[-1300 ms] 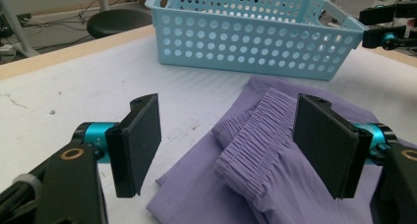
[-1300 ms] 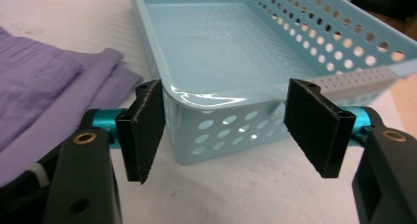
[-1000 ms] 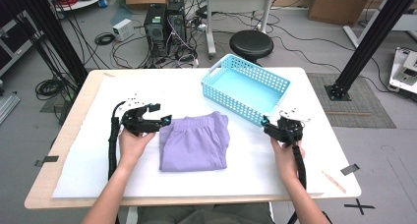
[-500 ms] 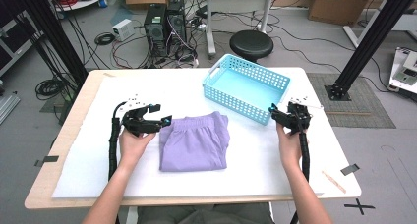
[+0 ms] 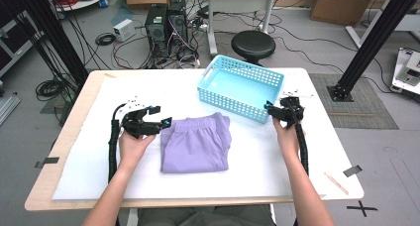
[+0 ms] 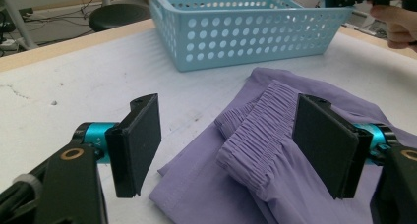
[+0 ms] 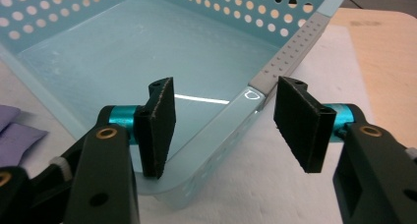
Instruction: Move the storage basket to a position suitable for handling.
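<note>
Right gripper (image 5: 271,110) sits at the near right corner of the blue basket (image 5: 241,87), jaws apart. They have just been closing, and the right gripper view (image 7: 223,124) shows the basket's corner rim between the pads with a gap on each side, so no squeeze yet. Whether the left pad brushes the rim is hard to judge from that angle.

Left gripper (image 5: 161,126) rests at the left edge of the folded purple shorts (image 5: 196,144), jaws wide. In the left gripper view (image 6: 228,145) the elastic waistband lies between the pads, untouched by either.

Shorts lie flat on the white mat (image 5: 84,166) in the middle of the table (image 5: 49,198), just in front of the basket. Basket stands upright at the far right of the mat.
</note>
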`<state>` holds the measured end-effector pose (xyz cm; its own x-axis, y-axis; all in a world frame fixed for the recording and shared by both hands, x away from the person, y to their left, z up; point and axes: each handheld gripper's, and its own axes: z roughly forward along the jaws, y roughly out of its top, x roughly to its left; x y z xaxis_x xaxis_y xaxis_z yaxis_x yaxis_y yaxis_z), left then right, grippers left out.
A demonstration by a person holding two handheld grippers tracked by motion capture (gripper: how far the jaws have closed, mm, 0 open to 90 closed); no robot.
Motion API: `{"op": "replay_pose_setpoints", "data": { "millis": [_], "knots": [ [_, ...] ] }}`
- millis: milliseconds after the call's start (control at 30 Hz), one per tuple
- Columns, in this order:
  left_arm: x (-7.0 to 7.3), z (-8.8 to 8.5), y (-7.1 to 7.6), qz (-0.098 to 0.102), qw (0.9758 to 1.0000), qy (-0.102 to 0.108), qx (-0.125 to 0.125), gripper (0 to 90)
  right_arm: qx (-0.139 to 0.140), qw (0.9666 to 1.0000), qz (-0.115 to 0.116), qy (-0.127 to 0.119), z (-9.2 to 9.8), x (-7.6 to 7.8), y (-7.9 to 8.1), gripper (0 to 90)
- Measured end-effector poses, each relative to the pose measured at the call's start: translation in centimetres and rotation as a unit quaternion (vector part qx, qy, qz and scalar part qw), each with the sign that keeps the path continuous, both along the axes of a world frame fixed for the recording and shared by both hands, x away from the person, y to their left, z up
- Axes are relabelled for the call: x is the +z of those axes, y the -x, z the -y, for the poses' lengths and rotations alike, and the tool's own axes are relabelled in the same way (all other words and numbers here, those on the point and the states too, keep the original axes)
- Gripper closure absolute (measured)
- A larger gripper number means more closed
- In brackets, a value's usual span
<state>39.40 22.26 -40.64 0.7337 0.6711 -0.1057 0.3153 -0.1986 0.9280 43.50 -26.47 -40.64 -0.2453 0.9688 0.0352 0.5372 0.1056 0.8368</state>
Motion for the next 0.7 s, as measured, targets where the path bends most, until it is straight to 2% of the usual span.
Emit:
{"op": "replay_pose_setpoints", "data": {
  "millis": [333, 467, 700],
  "knots": [
    [-0.3, -0.9, -0.1, 0.000, 0.9999, 0.004, 0.010, 26.7, 0.059, 0.9982, 0.000, 0.004, -1.4, 0.2, -2.5, 48.9],
    [-0.3, -1.1, -0.2, 0.006, 0.9999, 0.007, 0.013, 26.6, 0.079, 0.9968, -0.004, 0.008, -2.0, 0.3, -3.4, 49.5],
    [-0.5, -1.0, -0.3, 0.003, 0.9999, 0.006, 0.011, 26.6, 0.113, 0.9934, -0.005, 0.019, -3.0, 0.5, -4.5, 50.5]
  ]
}}
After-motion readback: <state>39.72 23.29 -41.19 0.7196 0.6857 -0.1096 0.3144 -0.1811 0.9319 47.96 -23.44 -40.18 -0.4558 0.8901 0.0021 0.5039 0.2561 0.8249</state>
